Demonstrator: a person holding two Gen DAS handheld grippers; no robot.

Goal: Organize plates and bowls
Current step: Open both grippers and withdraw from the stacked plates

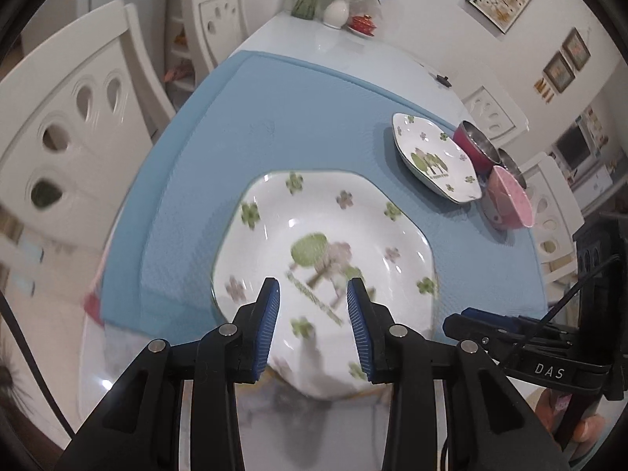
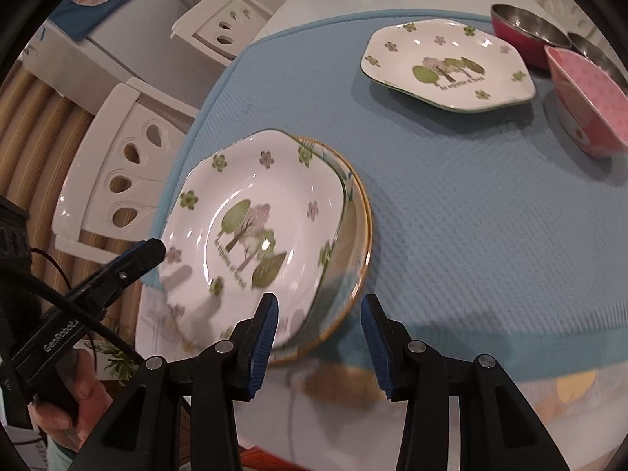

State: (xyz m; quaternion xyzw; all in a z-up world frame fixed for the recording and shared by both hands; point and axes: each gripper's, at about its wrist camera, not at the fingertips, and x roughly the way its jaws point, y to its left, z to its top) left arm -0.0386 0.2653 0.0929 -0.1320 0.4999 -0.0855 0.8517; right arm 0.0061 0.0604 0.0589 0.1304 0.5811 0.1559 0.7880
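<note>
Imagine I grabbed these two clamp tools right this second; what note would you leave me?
Left gripper: open, holding nothing, above the near flowered plate.
Right gripper: open, holding nothing, by that plate's near edge.
Done: the near flowered plate sits on an orange-rimmed plate on the blue mat.
Left: the second flowered plate lies alone further back; the pink bowl and two metal-lined bowls beside it look unstacked.

Glossy ceramic plate (image 2: 251,227), matt textured cloth mat (image 2: 451,212)
</note>
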